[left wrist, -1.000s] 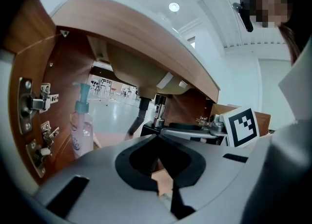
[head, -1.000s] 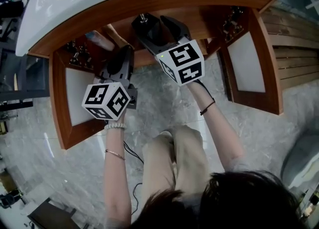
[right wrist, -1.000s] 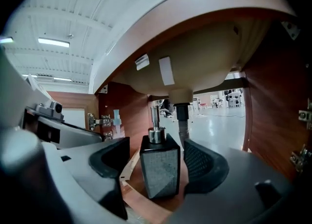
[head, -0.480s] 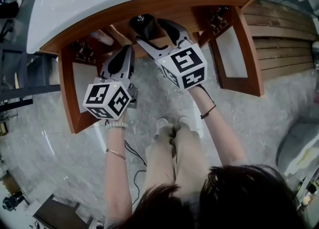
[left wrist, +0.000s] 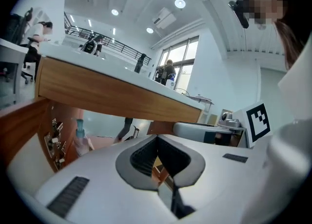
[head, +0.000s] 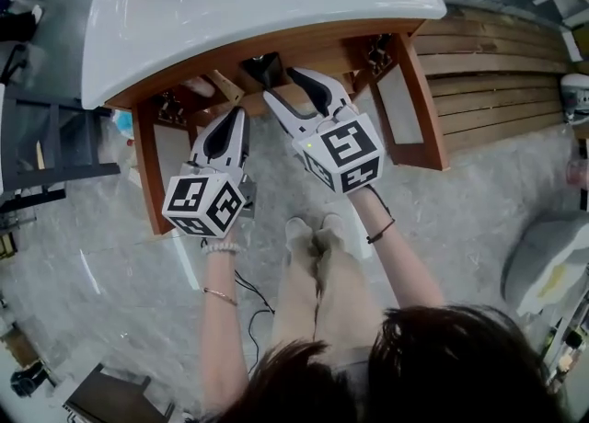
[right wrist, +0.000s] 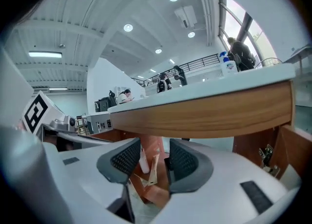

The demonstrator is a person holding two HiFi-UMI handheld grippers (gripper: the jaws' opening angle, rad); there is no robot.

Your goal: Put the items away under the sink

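Upper centre: vanity cabinet point(head: 276, 40) under white sink point(head: 184, 7), doors point(head: 419, 104) open. Inside stands dark bottle point(head: 264, 68), judged already stowed. Closed, empty: left gripper point(head: 239, 118). Jaws parted, just been closing, nothing between: right gripper point(head: 285, 85). Probably left: shutting doors.

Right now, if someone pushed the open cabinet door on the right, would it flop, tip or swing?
It would probably swing rather than tip, because the door hangs on metal hinges at its inner edge. It looks stiff, a wooden frame around a white panel, so it should not flex. It is likely fairly light to push.
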